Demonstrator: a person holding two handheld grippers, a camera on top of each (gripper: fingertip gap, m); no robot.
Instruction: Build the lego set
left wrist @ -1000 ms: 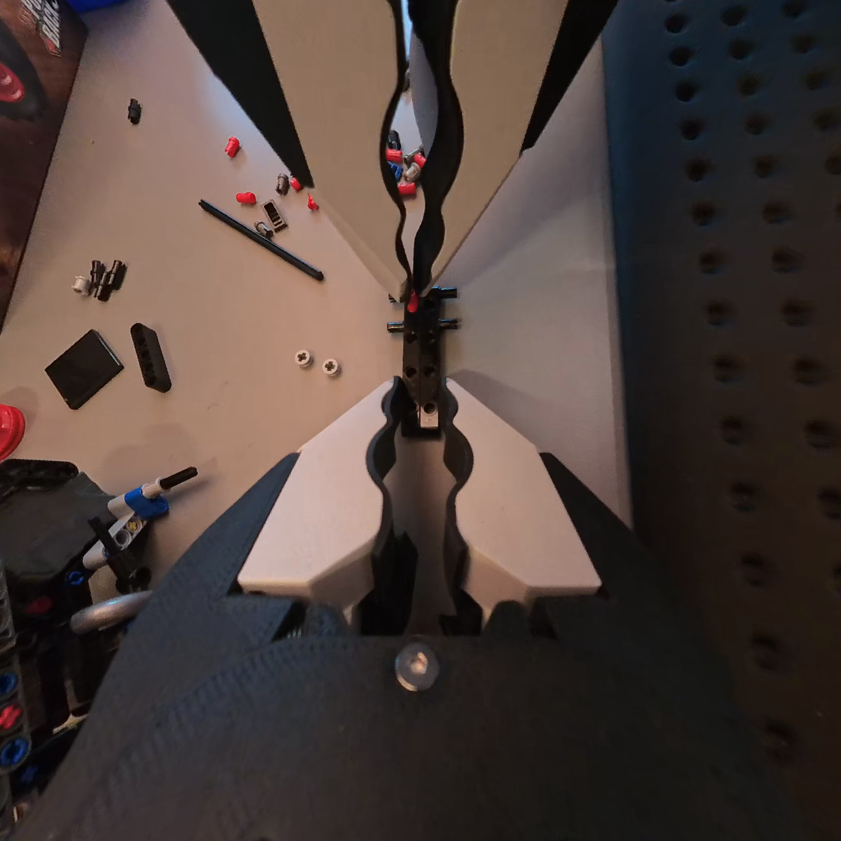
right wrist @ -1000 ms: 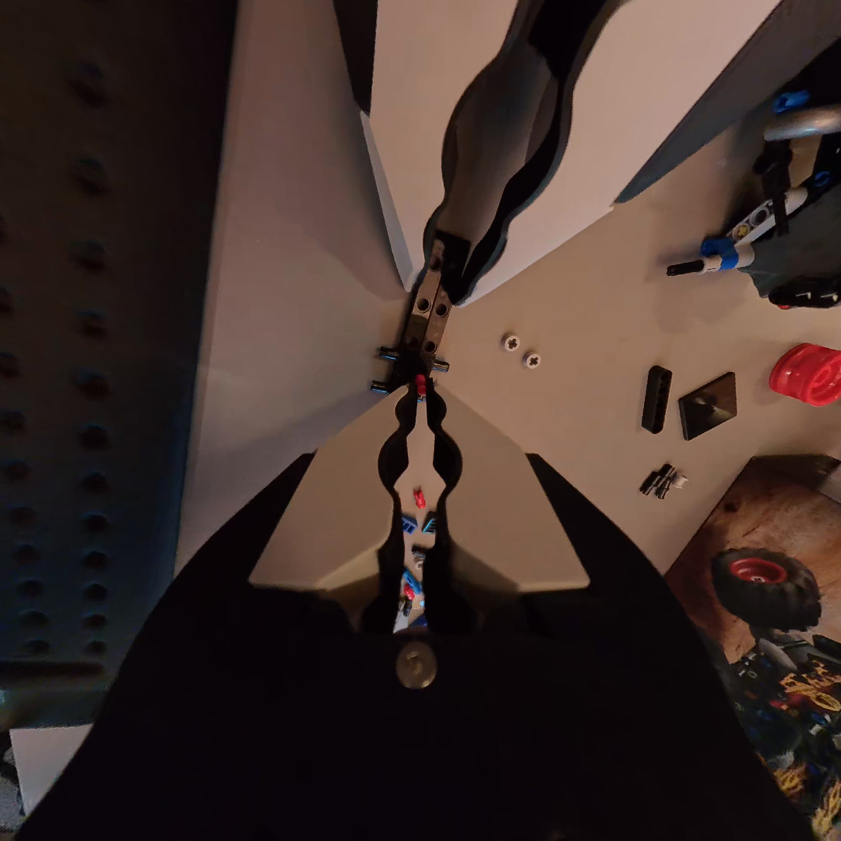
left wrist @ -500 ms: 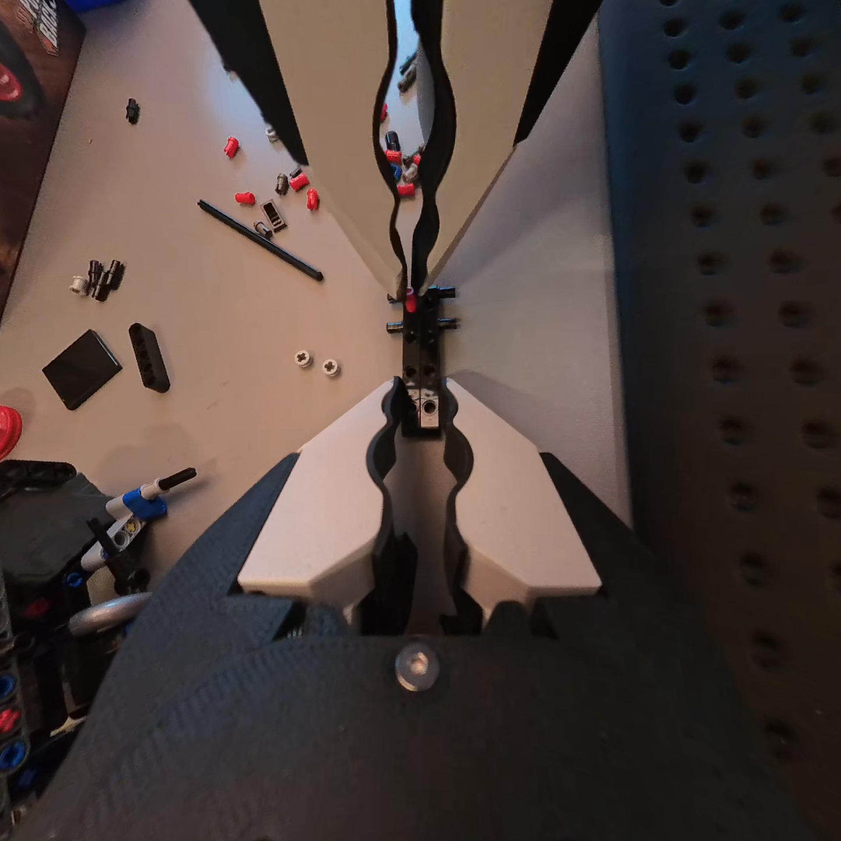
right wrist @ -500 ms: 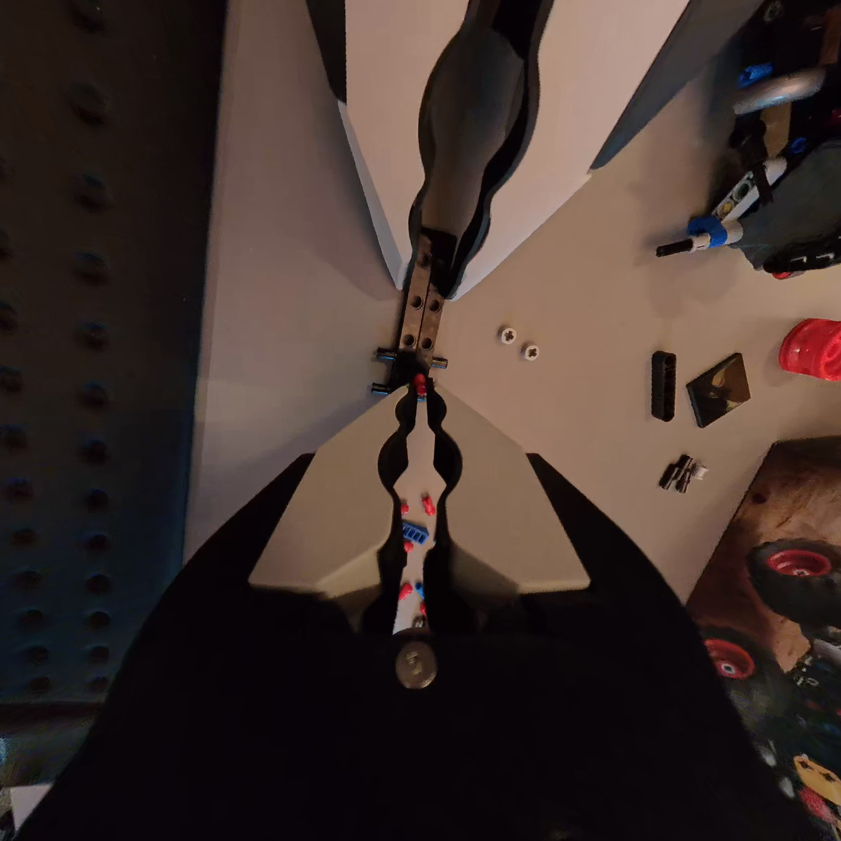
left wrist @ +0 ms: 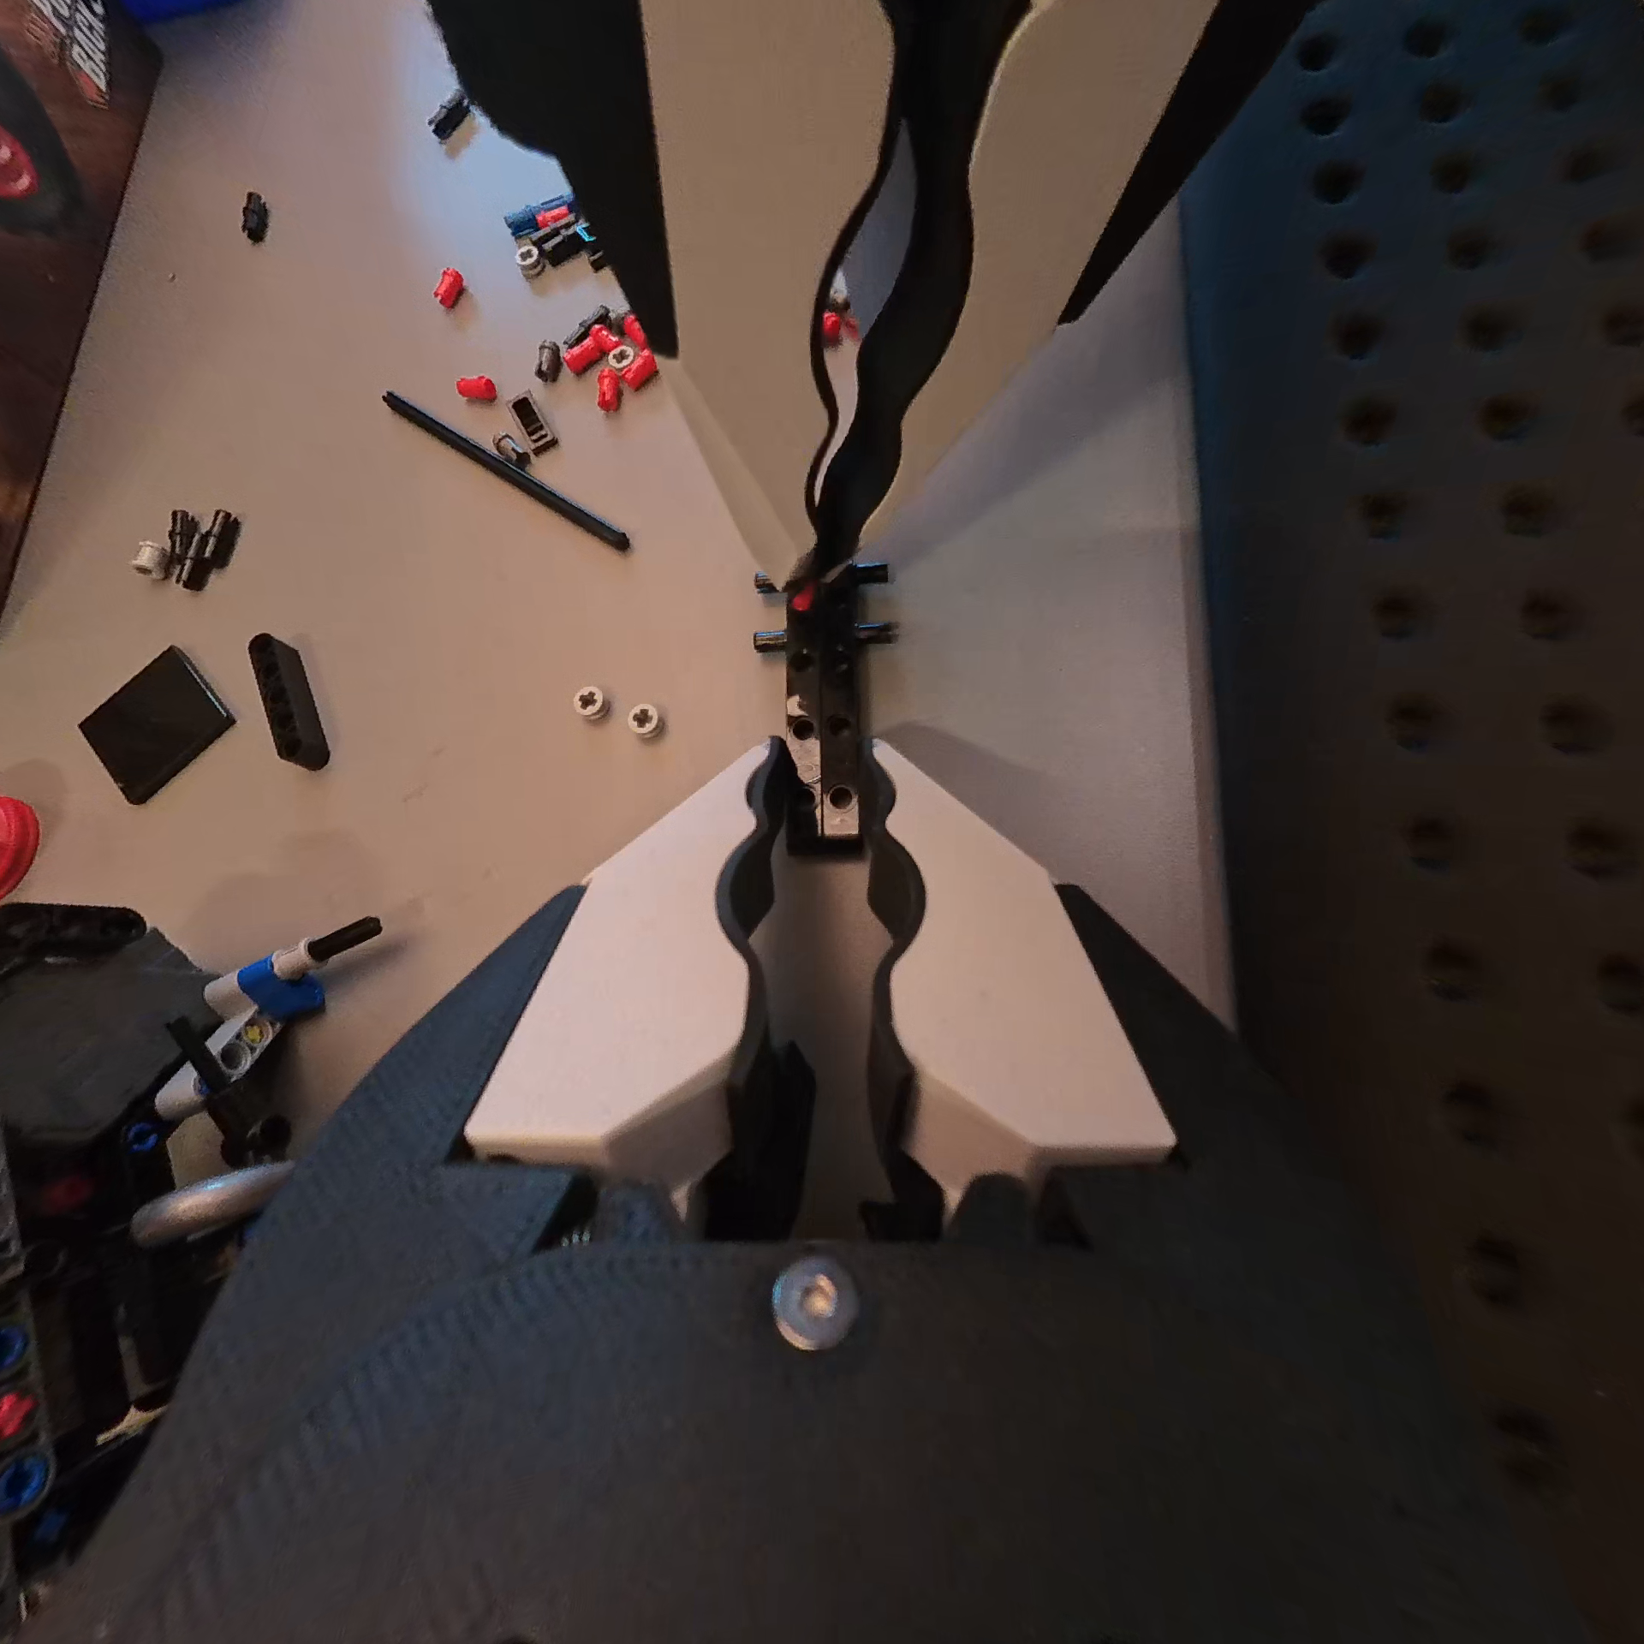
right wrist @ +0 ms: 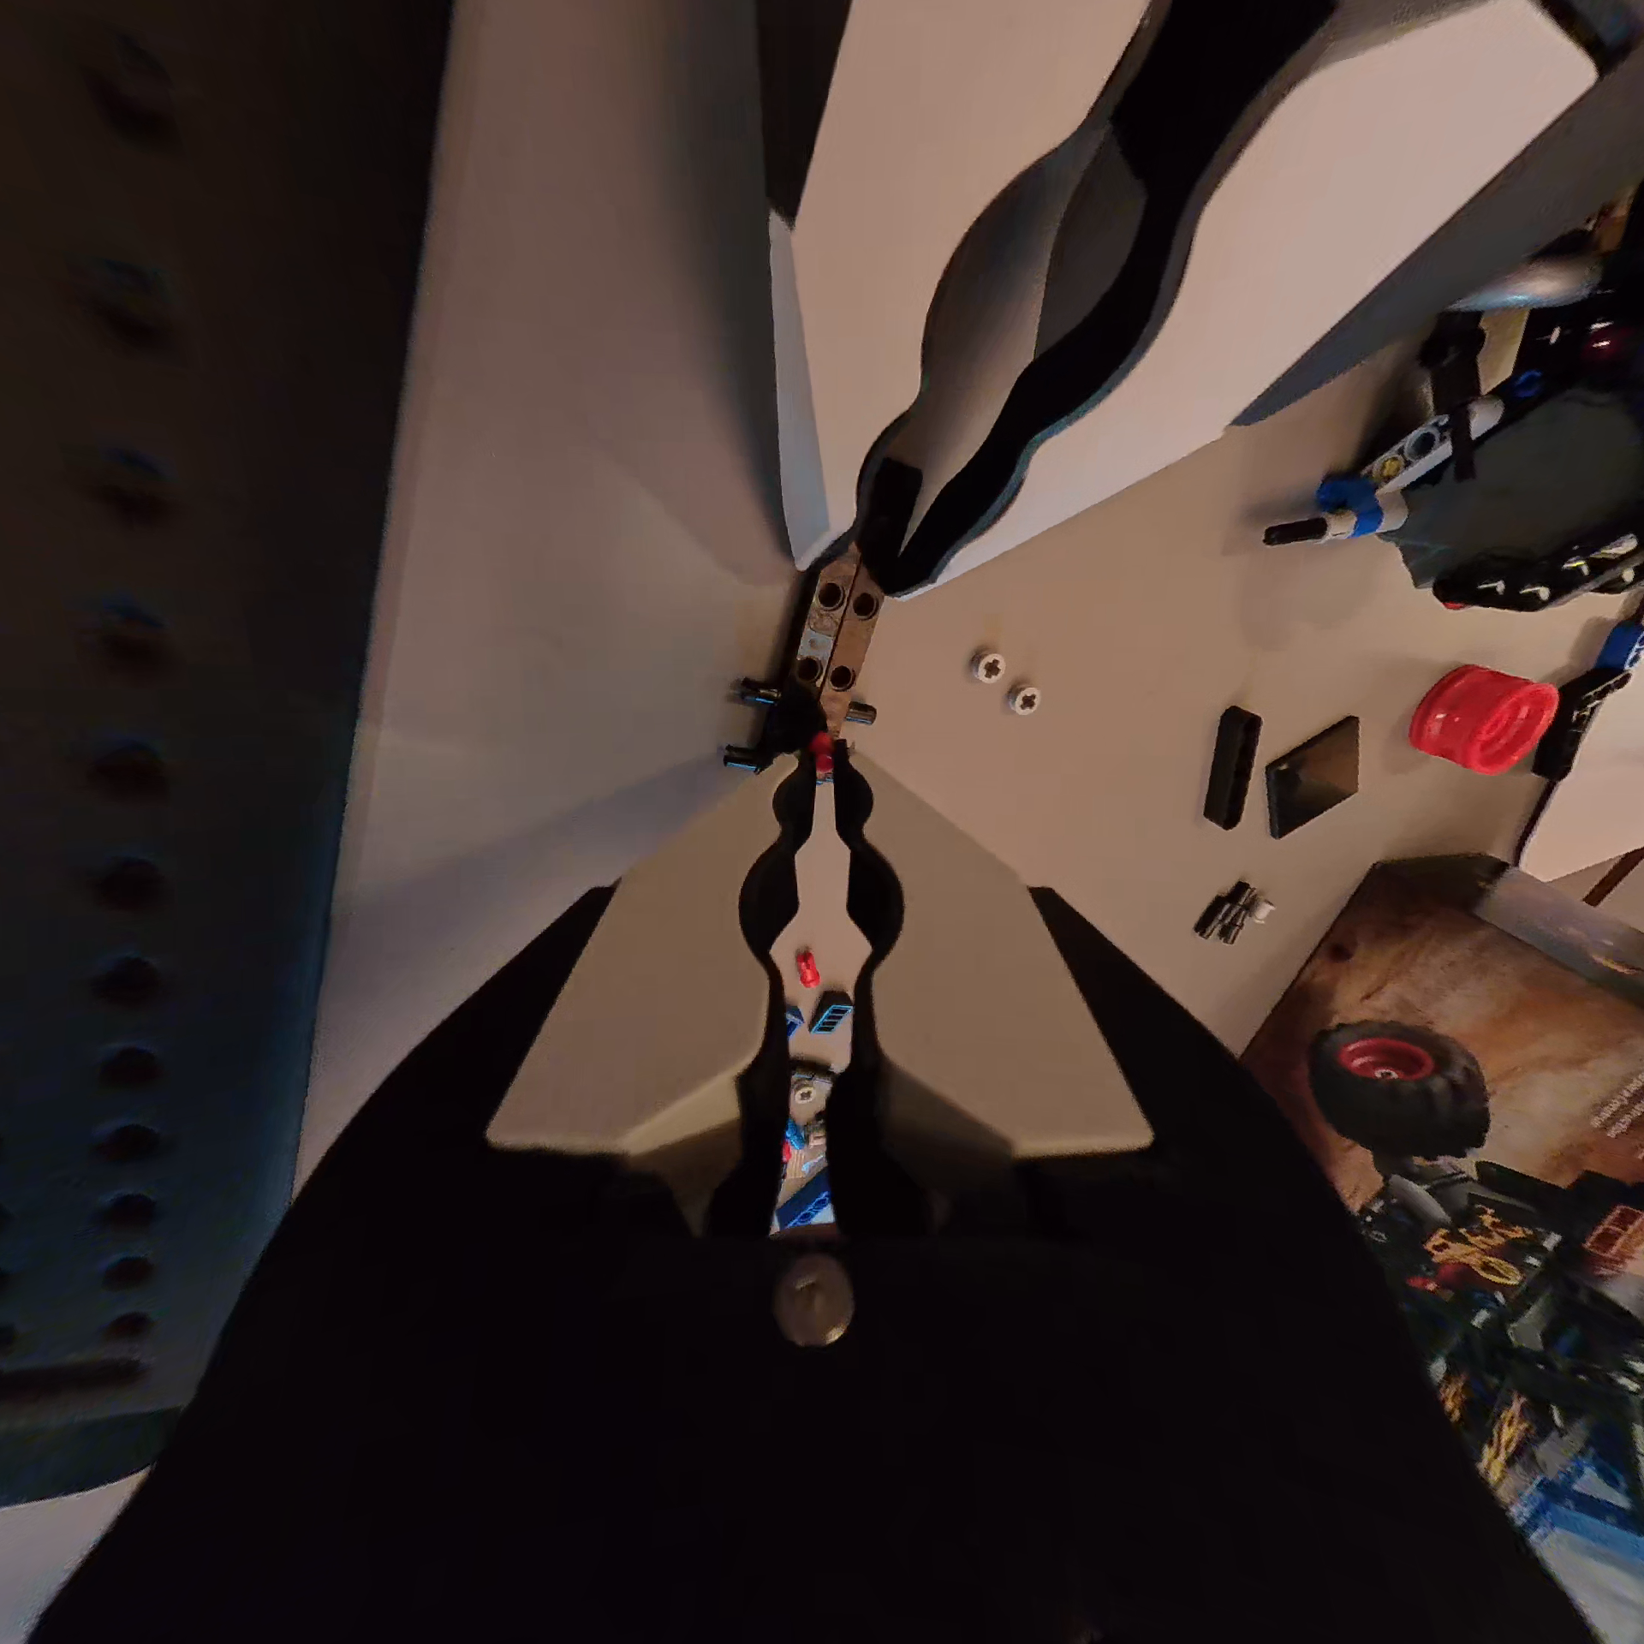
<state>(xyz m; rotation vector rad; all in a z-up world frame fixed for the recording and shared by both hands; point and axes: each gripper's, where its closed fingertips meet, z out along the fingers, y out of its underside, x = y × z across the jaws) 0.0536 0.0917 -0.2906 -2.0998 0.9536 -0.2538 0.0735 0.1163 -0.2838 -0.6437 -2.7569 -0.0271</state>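
Note:
My left gripper point(left wrist: 823, 783) is shut on the near end of a black beam assembly point(left wrist: 825, 703), two holed beams side by side with black pins sticking out at the far end. My right gripper point(right wrist: 823, 774) faces it tip to tip and is shut on a small red pin point(right wrist: 820, 750), pressed against the beam's point(right wrist: 832, 649) far end. The red pin point(left wrist: 805, 596) shows at the beam's tip in the left wrist view, under the right gripper point(left wrist: 823, 560). The left gripper point(right wrist: 867, 556) shows at the top of the right wrist view.
Loose parts lie on the light table: red pins point(left wrist: 614, 356), a long black axle point(left wrist: 507, 471), two white bushes point(left wrist: 614, 712), a short black beam point(left wrist: 286, 700), a black tile point(left wrist: 156, 737), a red wheel hub point(right wrist: 1481, 729). A partly built model point(left wrist: 80, 1112), a perforated dark panel point(left wrist: 1441, 623), the set's box point(right wrist: 1459, 1112). Both grippers' tips are close together, under 4 cm apart. It is some 9 centimetres from my right tips to the long black axle point(left wrist: 507, 471).
The right gripper has tilted and shifted slightly while still pressing the red pin at the beam's end. The left gripper holds the beam steady.

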